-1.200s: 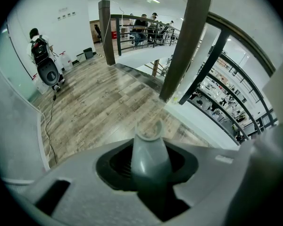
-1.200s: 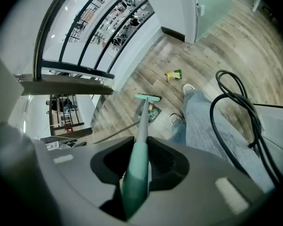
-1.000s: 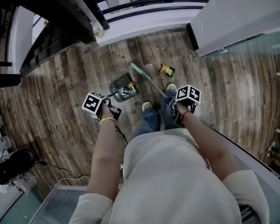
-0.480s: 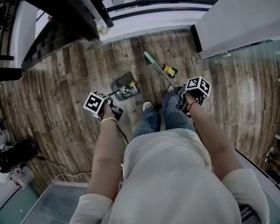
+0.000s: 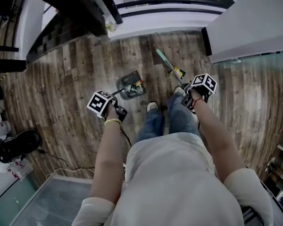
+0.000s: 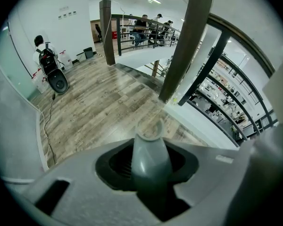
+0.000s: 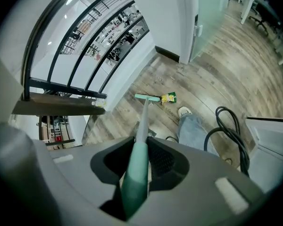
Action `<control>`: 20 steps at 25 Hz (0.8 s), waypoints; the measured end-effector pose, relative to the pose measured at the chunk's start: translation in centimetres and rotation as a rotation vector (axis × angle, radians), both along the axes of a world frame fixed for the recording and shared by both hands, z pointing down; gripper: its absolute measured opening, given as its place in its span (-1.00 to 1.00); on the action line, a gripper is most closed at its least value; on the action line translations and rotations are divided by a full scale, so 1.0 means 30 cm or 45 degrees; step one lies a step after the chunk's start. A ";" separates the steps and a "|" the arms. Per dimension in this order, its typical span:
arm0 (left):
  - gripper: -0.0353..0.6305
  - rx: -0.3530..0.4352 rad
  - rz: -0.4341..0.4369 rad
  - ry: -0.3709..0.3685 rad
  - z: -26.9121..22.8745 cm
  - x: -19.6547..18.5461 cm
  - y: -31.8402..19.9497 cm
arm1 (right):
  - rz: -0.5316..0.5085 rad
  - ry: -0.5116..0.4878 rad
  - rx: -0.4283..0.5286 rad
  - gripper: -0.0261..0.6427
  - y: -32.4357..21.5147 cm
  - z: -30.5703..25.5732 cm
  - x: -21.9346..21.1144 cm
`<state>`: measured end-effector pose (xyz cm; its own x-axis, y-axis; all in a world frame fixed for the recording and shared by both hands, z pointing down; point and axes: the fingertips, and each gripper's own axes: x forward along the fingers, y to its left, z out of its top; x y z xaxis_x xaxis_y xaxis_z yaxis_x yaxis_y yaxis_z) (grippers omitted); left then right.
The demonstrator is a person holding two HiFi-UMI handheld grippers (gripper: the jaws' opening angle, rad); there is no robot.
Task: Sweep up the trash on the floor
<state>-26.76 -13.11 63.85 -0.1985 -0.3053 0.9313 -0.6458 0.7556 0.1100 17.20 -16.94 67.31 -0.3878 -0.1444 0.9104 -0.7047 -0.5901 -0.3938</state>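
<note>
Head view, looking steeply down past my own arms at a wood-plank floor (image 5: 75,79).

My right gripper (image 7: 139,166) is clamped on the mint-green grip of a broom (image 7: 142,121). The thin shaft runs forward and down to a narrow green head resting on the boards. Just beside that head lies the trash I am after, a small yellow-and-green wrapper (image 7: 169,97), ahead of my right shoe (image 7: 184,111). I judge the broom to be light and stiff. Held this high on the shaft, small wrist turns will swing the head widely. The wrapper looks thin and crinkly (likely to skid or flip rather than slide neatly), so slow, short strokes seem wise.

My left gripper (image 6: 151,166) is closed around a grey, tube-like dustpan handle (image 6: 150,145), which stands upright between the jaws. In the head view the dustpan (image 5: 122,84) sits on the floor ahead of my left shoe, well apart from the wrapper. It is a shallow grey tray, and it already holds a few small pieces with green and red on them. I cannot tell what they are. The pan looks like light, rigid plastic, so I would keep it level to avoid spilling.
</note>
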 end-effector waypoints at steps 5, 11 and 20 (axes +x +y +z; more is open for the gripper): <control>-0.51 -0.002 0.002 -0.006 -0.001 0.001 -0.001 | -0.068 0.029 -0.020 -0.64 -0.021 0.039 -0.024; -0.51 -0.005 0.002 -0.010 -0.001 0.007 -0.013 | -0.144 0.067 -0.040 -0.64 -0.033 0.070 -0.044; -0.51 -0.002 0.004 -0.018 0.000 0.006 -0.023 | -0.115 0.016 -0.076 -0.64 0.027 0.088 -0.100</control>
